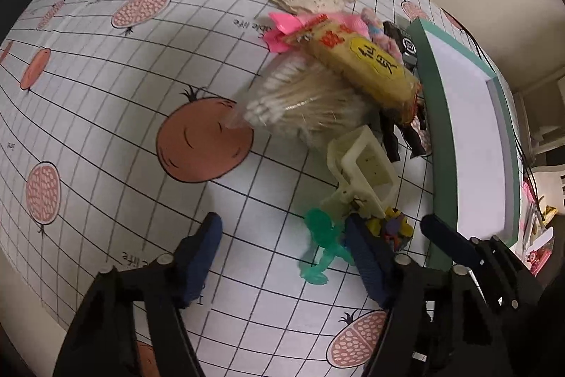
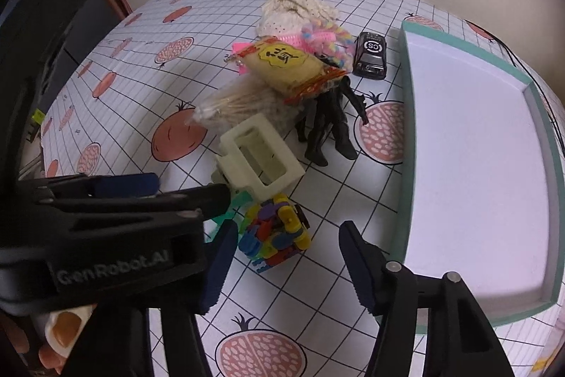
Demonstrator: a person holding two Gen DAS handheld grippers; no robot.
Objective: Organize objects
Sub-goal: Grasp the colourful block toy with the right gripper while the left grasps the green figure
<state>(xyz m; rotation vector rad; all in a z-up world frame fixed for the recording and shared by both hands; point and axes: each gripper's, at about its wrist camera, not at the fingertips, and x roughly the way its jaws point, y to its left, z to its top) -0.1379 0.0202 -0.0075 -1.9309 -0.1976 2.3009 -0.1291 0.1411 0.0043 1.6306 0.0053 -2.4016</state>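
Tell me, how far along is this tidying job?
Barely begun. Done: nothing yet, as the box lies empty. In hand: both hand-held grippers are open, the right one around the colourful block toy, the left one near the green figure. Left: the snack packet, cotton swabs, toy car, black figure and the rest.
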